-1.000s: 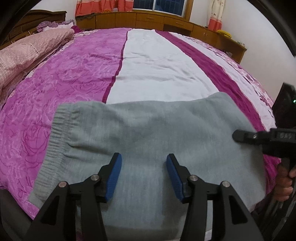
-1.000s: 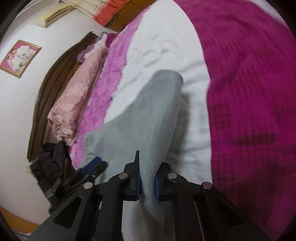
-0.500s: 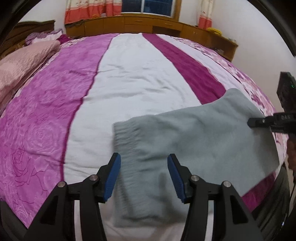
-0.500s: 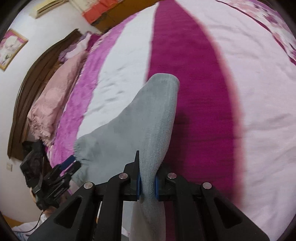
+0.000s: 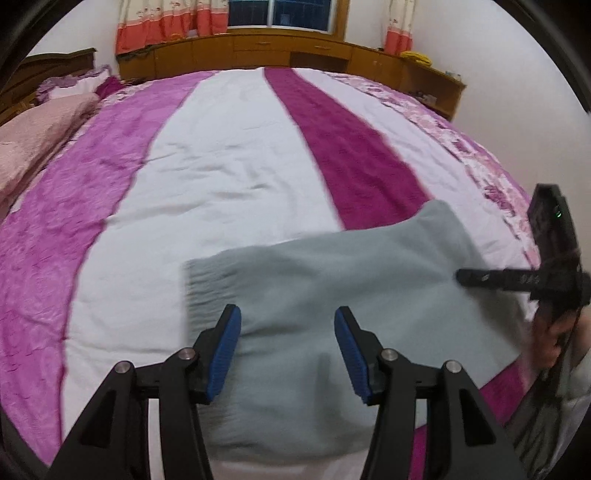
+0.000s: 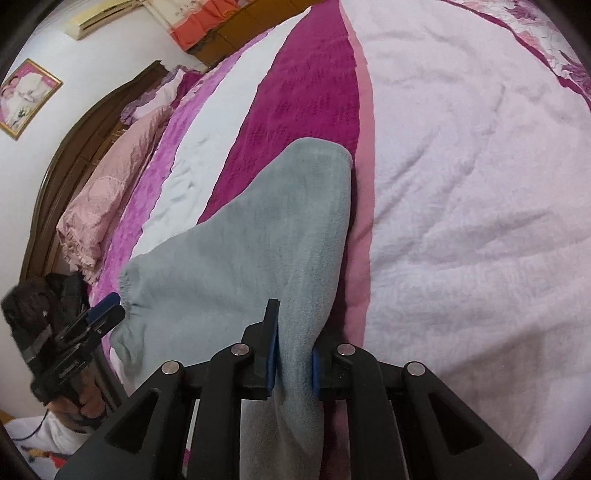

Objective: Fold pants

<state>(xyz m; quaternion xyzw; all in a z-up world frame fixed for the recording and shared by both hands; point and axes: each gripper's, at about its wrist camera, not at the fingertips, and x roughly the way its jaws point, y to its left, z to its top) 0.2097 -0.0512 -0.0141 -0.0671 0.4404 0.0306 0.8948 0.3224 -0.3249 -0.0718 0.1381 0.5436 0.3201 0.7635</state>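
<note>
Pants (image 5: 332,306), soft and grey, are lying folded on the near part of the bed cover (image 5: 236,177), and the left gripper (image 5: 287,352) is hanging just above them with its blue pads (image 5: 223,354) spread wide and nothing between them. Over on the right edge of the pants, the right gripper (image 6: 293,363) is pinching a fold of the grey cloth tight between its two pads. Farther back, the cover is showing pink, white and dark purple stripes, a pink quilt (image 5: 33,136) is sitting at the left, and wooden cabinets (image 5: 258,51) are standing under the window (image 5: 288,14).
</note>
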